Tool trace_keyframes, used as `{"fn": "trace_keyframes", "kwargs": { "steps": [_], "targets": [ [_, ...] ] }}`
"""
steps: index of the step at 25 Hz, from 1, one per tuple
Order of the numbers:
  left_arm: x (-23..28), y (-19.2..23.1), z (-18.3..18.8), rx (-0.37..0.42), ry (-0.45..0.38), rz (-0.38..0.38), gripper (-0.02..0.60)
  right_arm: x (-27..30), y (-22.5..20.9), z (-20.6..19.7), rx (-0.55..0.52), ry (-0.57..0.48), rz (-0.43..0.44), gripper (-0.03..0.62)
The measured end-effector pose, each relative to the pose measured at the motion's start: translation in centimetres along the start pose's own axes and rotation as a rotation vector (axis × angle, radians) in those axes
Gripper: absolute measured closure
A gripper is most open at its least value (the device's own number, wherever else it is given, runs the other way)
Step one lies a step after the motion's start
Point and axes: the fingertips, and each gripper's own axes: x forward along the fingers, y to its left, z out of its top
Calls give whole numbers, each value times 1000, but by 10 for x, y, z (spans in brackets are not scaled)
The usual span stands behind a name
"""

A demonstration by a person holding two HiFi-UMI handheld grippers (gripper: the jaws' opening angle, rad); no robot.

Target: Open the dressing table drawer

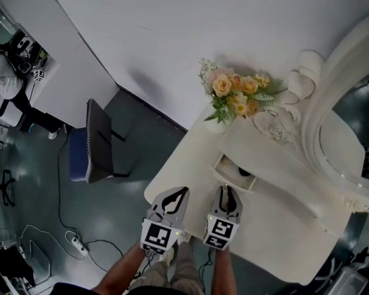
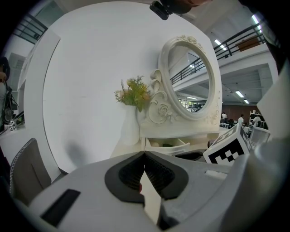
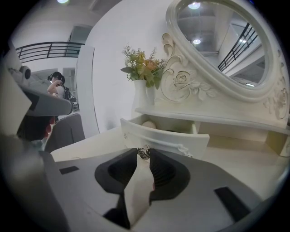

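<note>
The white dressing table [image 1: 189,174] has its small drawer [image 1: 230,176] pulled partly out below the mirror shelf. The right gripper view shows the drawer front [image 3: 172,141] close ahead, with my right gripper [image 3: 144,153] shut on its small metal knob [image 3: 144,153]. A pale round thing [image 3: 148,124] lies inside the drawer. My right gripper [image 1: 227,189] reaches the drawer front from the table's near edge. Beside it on the left, my left gripper [image 1: 182,191] hovers over the tabletop, shut and empty; its tips [image 2: 144,154] meet, and the open drawer [image 2: 170,147] lies beyond them.
A white vase of yellow and peach flowers [image 1: 234,94] stands at the table's back left, next to the ornate oval mirror [image 1: 348,119]. A dark chair [image 1: 97,144] stands on the floor to the left, a power strip with cables [image 1: 78,246] lies below it, and a person [image 1: 5,77] stands far left.
</note>
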Motion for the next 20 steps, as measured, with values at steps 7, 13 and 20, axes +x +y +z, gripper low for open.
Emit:
{"fn": "trace_keyframes", "kwargs": {
  "steps": [7, 13, 20],
  "targets": [
    [-10, 3, 2, 7, -11, 5, 580, -4, 5, -3, 5, 1, -5, 507],
    [-15, 1, -5, -30, 19, 8, 580, -4, 5, -4, 3, 1, -5, 507],
    [-15, 2, -1, -27, 9, 5, 580, -3, 5, -3, 2, -1, -8, 505]
  ]
}}
